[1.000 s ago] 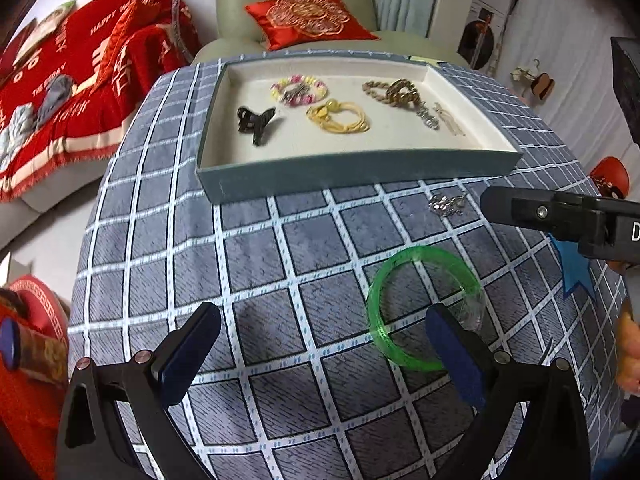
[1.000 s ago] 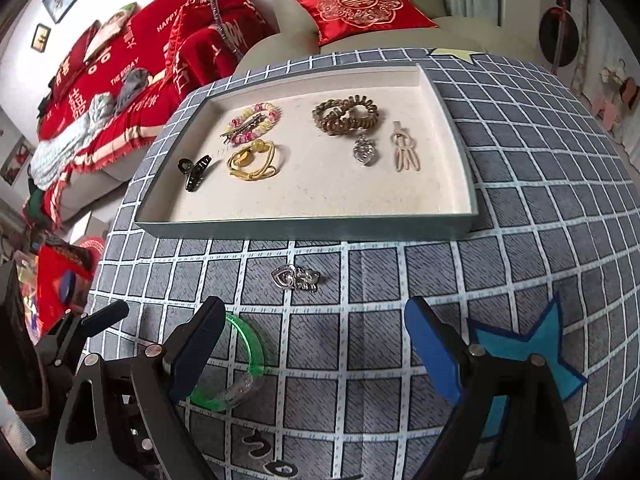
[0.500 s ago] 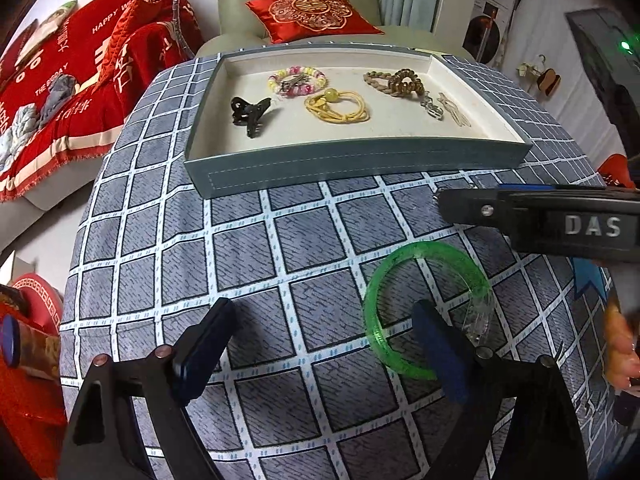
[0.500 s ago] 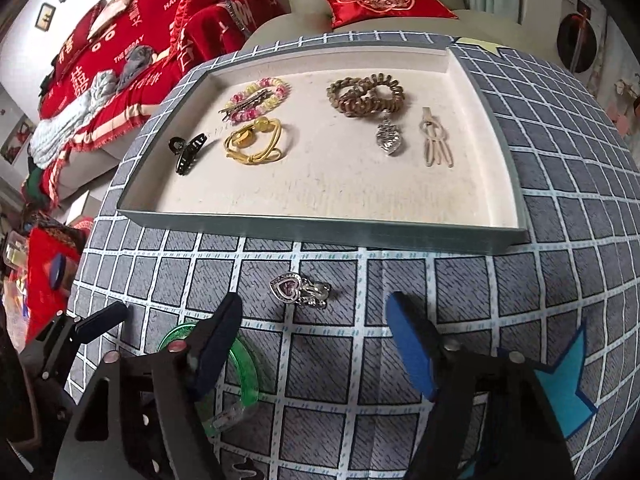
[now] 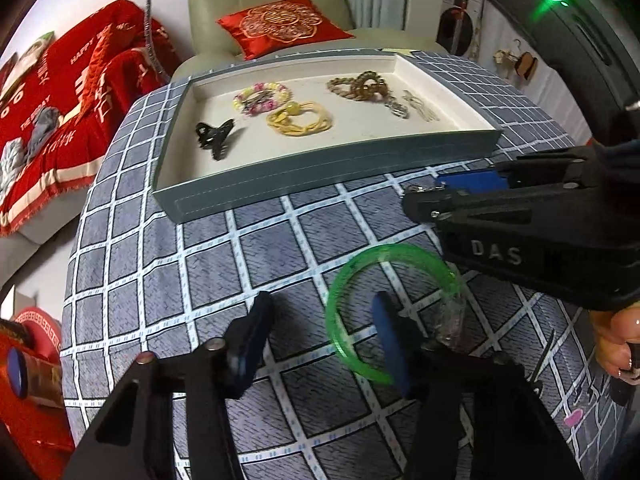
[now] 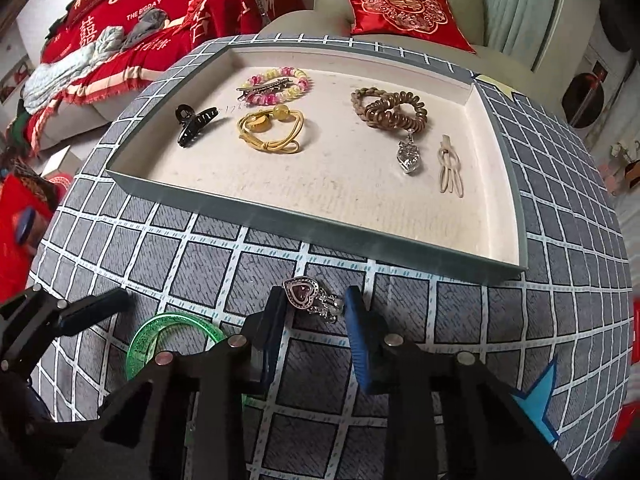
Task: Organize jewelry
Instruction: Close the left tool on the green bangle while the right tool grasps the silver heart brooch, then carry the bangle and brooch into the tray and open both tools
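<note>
A grey tray (image 5: 320,168) with a cream floor holds a black claw clip (image 6: 194,124), a pink-yellow bead bracelet (image 6: 280,84), a yellow hair tie (image 6: 270,130), brown coil ties (image 6: 394,112), a silver pendant (image 6: 409,158) and a beige clip (image 6: 450,170). A green bangle (image 5: 384,304) lies on the checked cloth; my left gripper (image 5: 320,336) is open, its right finger inside the ring. A silver heart brooch (image 6: 312,298) lies between the fingers of my open right gripper (image 6: 316,312), which also shows in the left wrist view (image 5: 436,196).
The round table's checked cloth (image 6: 200,264) drops off at the edges. A beige armchair with a red cushion (image 6: 404,4) stands behind the tray. A sofa with a red blanket (image 6: 120,20) is at the left. A blue star patch (image 6: 536,404) is on the cloth at right.
Both grippers have moved forward and narrowed. The right gripper now straddles the heart brooch. The left gripper's right finger has come inside the green bangle.
</note>
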